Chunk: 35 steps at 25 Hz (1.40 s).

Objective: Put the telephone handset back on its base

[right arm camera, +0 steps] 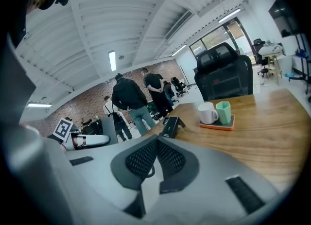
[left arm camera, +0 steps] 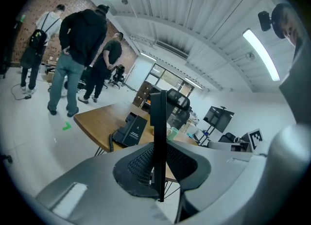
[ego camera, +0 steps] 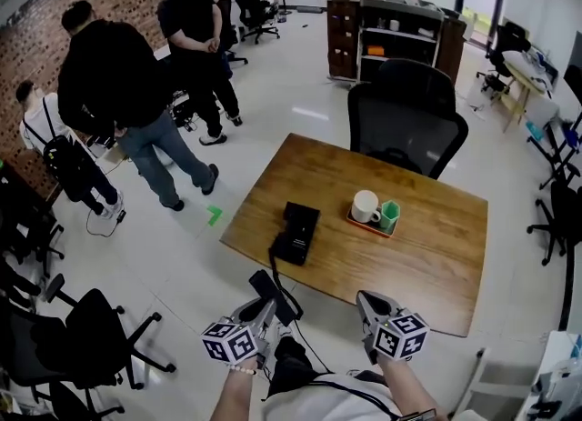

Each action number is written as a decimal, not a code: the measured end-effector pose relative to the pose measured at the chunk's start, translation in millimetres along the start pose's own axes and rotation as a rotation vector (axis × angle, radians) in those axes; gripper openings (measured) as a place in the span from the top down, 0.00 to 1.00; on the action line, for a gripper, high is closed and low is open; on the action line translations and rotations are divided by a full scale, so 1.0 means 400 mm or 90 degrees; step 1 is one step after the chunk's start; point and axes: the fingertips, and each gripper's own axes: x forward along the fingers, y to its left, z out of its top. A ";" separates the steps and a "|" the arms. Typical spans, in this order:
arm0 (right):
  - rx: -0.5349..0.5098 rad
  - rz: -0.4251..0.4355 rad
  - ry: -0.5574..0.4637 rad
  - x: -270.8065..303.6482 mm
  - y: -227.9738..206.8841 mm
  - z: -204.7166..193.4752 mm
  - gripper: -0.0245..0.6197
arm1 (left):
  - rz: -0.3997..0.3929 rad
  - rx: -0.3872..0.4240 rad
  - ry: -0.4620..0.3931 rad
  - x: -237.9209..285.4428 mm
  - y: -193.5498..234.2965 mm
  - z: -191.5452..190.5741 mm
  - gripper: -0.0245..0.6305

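Gripping the handset: the left gripper (ego camera: 257,317) is clamping its jaws on the black telephone handset (left arm camera: 158,131), which is standing upright and edge-on between the pads
Handset position: it is hanging in the air just off the near edge of the tabletop (ego camera: 427,260), apart from its base and touching no surface
Base: the black base (ego camera: 297,231) is lying flat on the near left part of the tabletop, and the handset is not sitting on it
Cord: a black coiled cord (ego camera: 273,263) is running from the base's near end over the tabletop edge toward the handset
Right gripper: the right gripper (ego camera: 371,305) is hovering beside the left one, off the same near edge; its jaws are pressing together with nothing between them
Tray: an orange tray (ego camera: 368,225) is sitting right of the base, near it but not touching
On the tray: a white mug (ego camera: 366,206) and a green cup (ego camera: 390,215) are standing upright side by side
Chair: a black office chair (ego camera: 405,119) is standing at the far side of the tabletop
People: two people (ego camera: 118,83) in dark tops are standing on the floor to the left, and a third with a backpack (ego camera: 45,137) is standing further left by the brick wall
Floor: a green tape mark (ego camera: 215,216) is lying on the floor between the people and the tabletop
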 end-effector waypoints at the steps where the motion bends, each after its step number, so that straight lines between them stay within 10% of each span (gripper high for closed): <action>1: 0.003 -0.007 -0.003 0.024 0.008 0.015 0.96 | -0.013 0.006 0.020 0.018 0.022 0.015 0.85; 21: 0.029 -0.116 -0.007 0.332 0.093 0.111 0.96 | -0.347 0.047 0.280 0.402 0.290 0.143 0.85; 35: 0.059 -0.201 -0.036 0.377 0.048 0.141 0.96 | -0.455 0.034 0.406 0.560 0.335 0.101 0.85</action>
